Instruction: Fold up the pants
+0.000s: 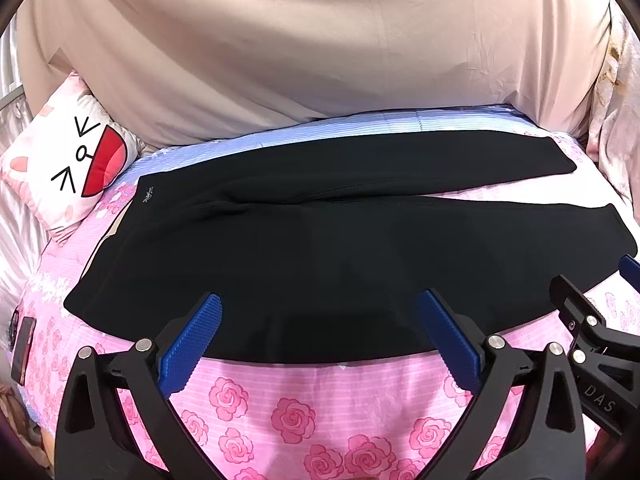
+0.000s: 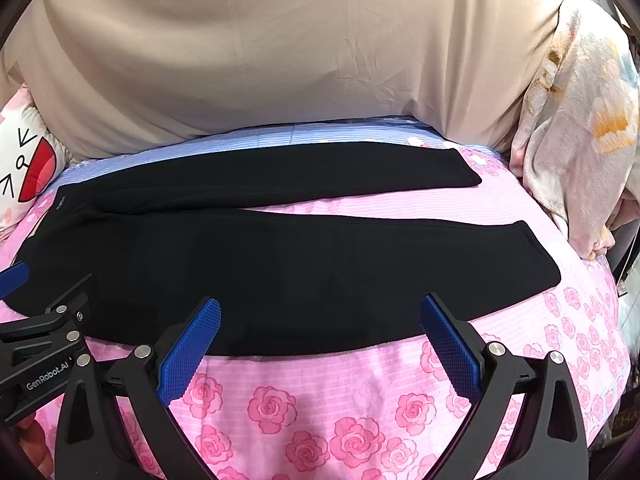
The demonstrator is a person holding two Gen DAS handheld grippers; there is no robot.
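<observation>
Black pants between cartoon pillow and, seemingly, blanket.

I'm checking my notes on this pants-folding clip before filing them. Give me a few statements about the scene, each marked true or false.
1. The black pants lie spread flat with the two legs apart. True.
2. The left gripper is clamped on the waistband. False: its jaws stand wide open over the pants' near edge, holding nothing.
3. The waistband end points toward the cartoon-face pillow. True.
4. The pants rest on a bare wooden table. False: they lie on a pink rose-print bedspread.
5. The right gripper is open. True.
6. The pants are already folded in half. False: both legs lie fully extended.
</observation>
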